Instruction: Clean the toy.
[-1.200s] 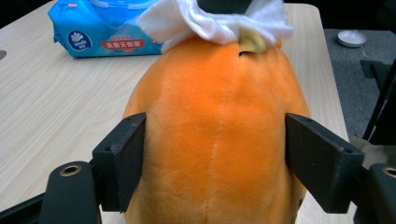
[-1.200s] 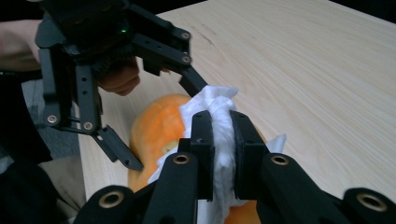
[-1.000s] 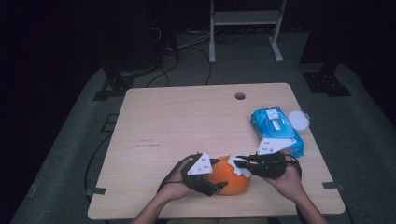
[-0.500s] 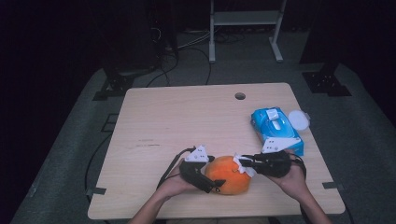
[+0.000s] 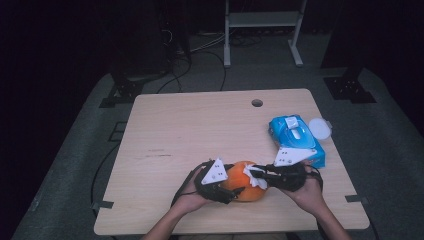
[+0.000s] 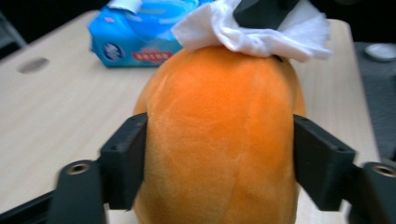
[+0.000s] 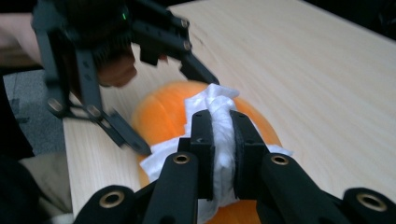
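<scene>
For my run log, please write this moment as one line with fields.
left hand-held gripper: jaws just closing, shut on orange plush toy | right hand-held gripper: shut on white wipe, pressed on toy | wipes pack: on table

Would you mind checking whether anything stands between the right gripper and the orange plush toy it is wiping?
Only the white wipe it is pinching: the right gripper presses it onto the orange plush toy. Otherwise nothing visible intervenes; the left gripper grips the toy's sides.
</scene>
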### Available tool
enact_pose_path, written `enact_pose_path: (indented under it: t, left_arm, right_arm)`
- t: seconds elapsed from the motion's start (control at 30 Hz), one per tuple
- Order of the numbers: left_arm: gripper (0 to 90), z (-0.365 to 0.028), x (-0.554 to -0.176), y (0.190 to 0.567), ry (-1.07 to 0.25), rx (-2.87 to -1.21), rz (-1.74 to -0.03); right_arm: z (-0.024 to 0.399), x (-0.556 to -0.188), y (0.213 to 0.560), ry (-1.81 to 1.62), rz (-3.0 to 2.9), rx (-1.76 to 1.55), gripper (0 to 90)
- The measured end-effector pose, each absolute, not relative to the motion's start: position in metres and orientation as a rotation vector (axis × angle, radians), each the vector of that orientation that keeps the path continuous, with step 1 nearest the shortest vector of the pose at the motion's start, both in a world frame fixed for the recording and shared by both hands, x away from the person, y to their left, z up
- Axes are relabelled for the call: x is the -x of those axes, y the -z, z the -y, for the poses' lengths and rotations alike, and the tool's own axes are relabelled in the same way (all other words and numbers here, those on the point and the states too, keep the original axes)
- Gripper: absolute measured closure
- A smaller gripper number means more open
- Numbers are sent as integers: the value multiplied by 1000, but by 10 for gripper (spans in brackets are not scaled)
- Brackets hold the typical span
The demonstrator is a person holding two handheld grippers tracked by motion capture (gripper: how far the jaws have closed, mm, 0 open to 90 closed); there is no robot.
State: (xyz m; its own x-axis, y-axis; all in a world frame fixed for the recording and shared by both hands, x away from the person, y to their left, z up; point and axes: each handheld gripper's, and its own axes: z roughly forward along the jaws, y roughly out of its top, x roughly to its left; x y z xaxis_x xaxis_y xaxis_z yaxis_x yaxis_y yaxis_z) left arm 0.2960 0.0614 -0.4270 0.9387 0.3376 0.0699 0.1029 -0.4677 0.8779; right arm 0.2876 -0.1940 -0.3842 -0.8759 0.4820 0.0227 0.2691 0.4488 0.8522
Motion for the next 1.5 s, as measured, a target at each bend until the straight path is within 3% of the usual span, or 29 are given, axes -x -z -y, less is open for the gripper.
enact_pose_path:
  t: [0.2, 0.27, 0.43, 0.57, 0.8, 1.0, 1.13, 1.23, 1.5]
  left_arm:
    - [74, -70, -310, 434, -96, -2055, -437]
    - [134, -70, -310, 438, -78, -2049, -435]
    - [256, -63, -299, 428, -215, -2073, -358]
    - [256, -56, -291, 424, -284, -2105, -303]
    - [283, -61, -295, 428, -198, -2066, -326]
    - [295, -53, -288, 416, -276, -2078, -295]
    - [240, -58, -293, 418, -199, -2052, -332]
    - [248, -58, -295, 421, -153, -2036, -343]
    - [278, -45, -284, 413, -252, -2071, -269]
  right_arm:
    - [205, -289, 390, -1415, -2510, -697, 804]
    - [207, -289, 390, -1408, -2508, -701, 804]
    - [184, -274, 376, -1343, -2471, -568, 804]
    - [171, -270, 371, -1286, -2474, -502, 803]
    - [200, -280, 375, -1282, -2450, -625, 802]
    - [189, -274, 367, -1297, -2442, -584, 803]
    - [192, -276, 369, -1301, -2453, -596, 804]
    - [197, -279, 374, -1304, -2468, -632, 804]
    - [167, -267, 368, -1351, -2503, -500, 803]
